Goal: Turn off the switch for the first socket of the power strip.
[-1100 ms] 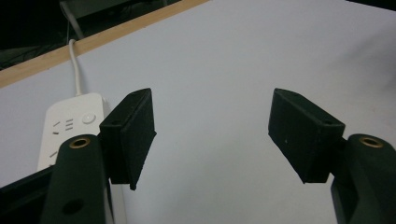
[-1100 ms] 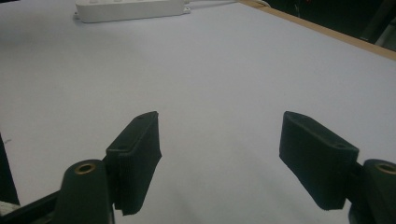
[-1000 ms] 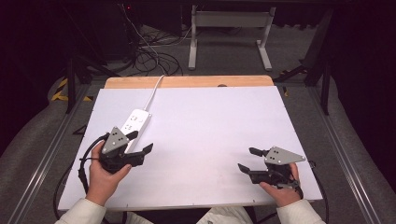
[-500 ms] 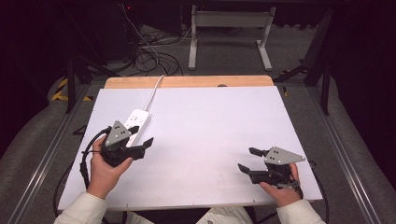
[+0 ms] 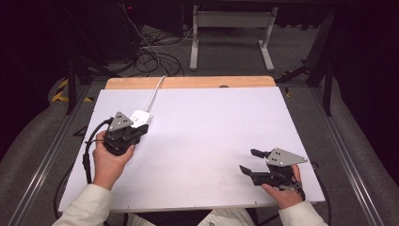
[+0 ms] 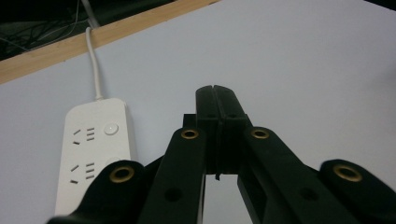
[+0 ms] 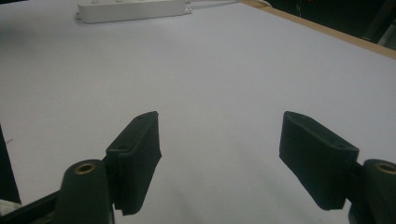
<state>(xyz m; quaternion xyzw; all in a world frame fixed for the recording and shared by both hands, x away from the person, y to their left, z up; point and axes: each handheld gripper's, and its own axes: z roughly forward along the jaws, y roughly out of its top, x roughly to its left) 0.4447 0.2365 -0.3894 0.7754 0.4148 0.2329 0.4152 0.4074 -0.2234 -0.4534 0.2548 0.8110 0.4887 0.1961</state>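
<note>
A white power strip (image 5: 141, 117) lies at the far left of the white tabletop (image 5: 211, 122), and its cable (image 5: 154, 94) runs off the back edge. My left gripper (image 5: 140, 129) hovers just in front of the strip, jaws pressed together on nothing. In the left gripper view the shut jaws (image 6: 215, 91) point past the right side of the strip (image 6: 95, 149), whose sockets and round button face up. My right gripper (image 5: 248, 160) rests near the front right, open and empty. Its view shows the wide gap between its jaws (image 7: 219, 126) and the strip (image 7: 135, 9) far off.
A wooden strip (image 5: 188, 82) borders the table's back edge. Beyond it, on the dark floor, are tangled cables (image 5: 150, 52) and a grey metal stand (image 5: 230, 28). Metal rails (image 5: 339, 155) run along both sides of the table.
My left gripper has moved forward and slightly right, closing in on the power strip. The right gripper has stayed where it was.
</note>
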